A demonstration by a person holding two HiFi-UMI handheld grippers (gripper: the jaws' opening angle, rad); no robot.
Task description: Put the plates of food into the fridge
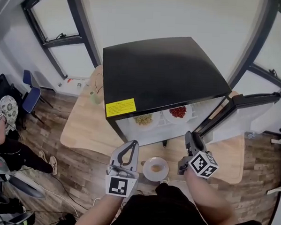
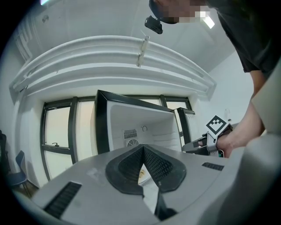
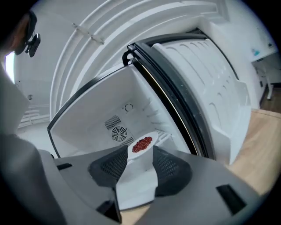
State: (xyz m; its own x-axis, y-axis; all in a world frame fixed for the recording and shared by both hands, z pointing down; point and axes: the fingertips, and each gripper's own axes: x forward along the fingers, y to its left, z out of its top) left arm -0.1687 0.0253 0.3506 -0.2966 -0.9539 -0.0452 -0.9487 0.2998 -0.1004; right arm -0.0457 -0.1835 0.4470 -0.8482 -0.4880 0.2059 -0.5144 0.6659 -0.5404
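Plates of food are in two places: two sit inside the open fridge (image 1: 161, 73), and one plate with brown food (image 1: 156, 168) waits on the counter (image 1: 83, 125), close to its front edge. On the left, the left hand-held gripper (image 1: 131, 147) is pinched closed with nothing in it, just beside that last plate. If it goes at the plate like this, I think it can only push it, and a push toward the edge could send the plate down to the floor (image 1: 71, 176). It needs to open first. A tilted lift could also spill the food. Inside the fridge, the plate with yellow food (image 1: 143, 119) and the plate with red food (image 1: 178, 111) fill most of the front. Sliding a third plate in could bump them. On the right, the right hand-held gripper (image 1: 190, 137) is wide open and holds nothing. The plate with red food shows between its jaws but is not touching them. A move forward could knock it. The fridge door (image 1: 239, 119) stands open on that side, and a swing sideways could hit it.
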